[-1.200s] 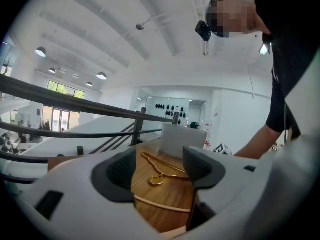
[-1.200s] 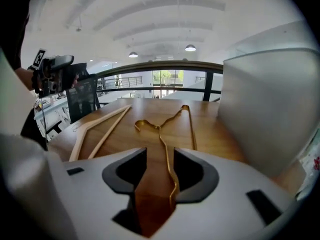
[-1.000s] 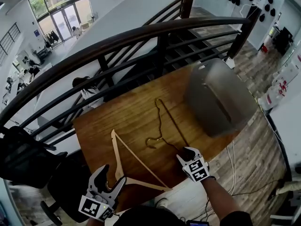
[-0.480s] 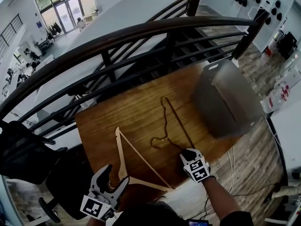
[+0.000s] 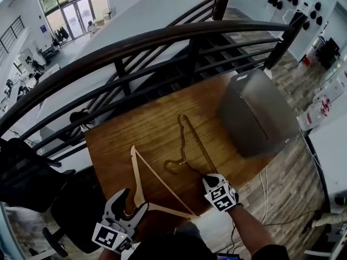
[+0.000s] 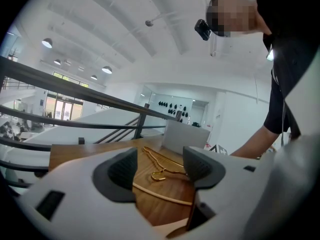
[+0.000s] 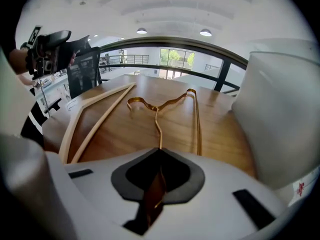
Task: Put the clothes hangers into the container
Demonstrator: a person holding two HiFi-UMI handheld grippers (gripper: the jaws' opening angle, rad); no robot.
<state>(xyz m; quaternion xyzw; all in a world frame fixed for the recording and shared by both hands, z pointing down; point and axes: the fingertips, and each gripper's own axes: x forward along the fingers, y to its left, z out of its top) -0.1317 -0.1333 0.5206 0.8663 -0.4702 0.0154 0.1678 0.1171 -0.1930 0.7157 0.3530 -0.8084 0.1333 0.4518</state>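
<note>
Gold wire forms the thin clothes hanger point(image 5: 184, 140) that lies flat in the middle of the wooden worktop point(image 5: 119, 140), its hook curling toward the near edge. The right gripper point(image 5: 209, 179) points steeply down at that near end. Its jaws have just been closing and now stand pressed together on the wire, which the right gripper view shows running out from between the dark pads point(image 7: 176, 176) across the wood. Left of it lies a pale wooden hanger point(image 5: 162, 184), also flat, with one corner toward the person. The left gripper point(image 5: 133, 199) is held close to level at that corner, near the worktop's front left. Its jaws stand wide apart and press on nothing, and the wooden bar is visible in the gap between them. A grey container point(image 5: 255, 112) stands at the right end of the worktop, apart from both hangers, and neither is inside it. A dark railing point(image 5: 162, 37) curves past the far edge.
</note>
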